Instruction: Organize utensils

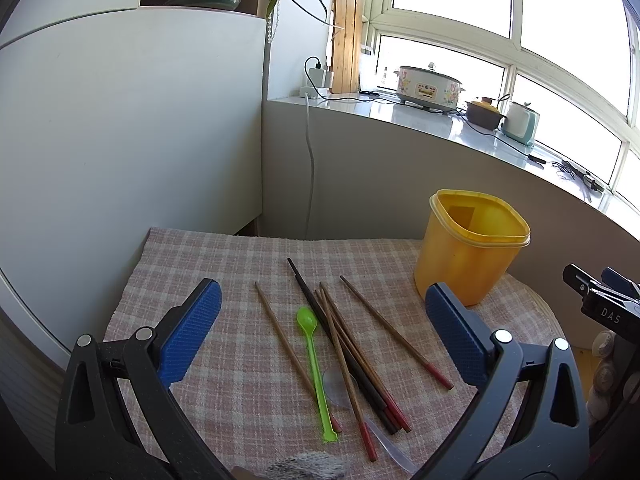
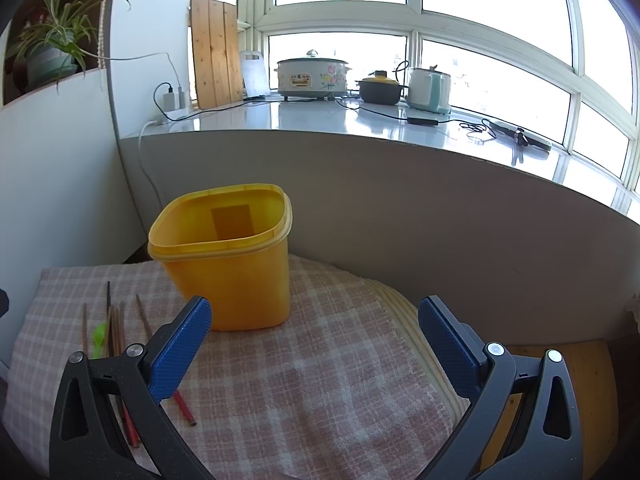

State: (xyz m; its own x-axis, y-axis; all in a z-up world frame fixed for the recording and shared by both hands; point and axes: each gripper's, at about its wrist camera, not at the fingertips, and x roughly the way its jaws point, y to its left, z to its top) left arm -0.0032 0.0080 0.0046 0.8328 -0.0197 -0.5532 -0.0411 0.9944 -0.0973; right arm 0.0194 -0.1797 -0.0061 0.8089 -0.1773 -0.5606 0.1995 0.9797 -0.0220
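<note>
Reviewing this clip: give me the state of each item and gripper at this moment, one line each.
Yellow container: upright, lid off, looks empty.
Chopsticks: loose on the cloth, some crossing.
Green spoon: flat among them.
Left gripper: open, empty.
Right gripper: open, empty.

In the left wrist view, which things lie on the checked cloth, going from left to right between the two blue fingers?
Single wooden chopstick → green plastic spoon → crossed bundle of chopsticks → lone red-tipped chopstick → yellow container, standing upright farther back.
</note>
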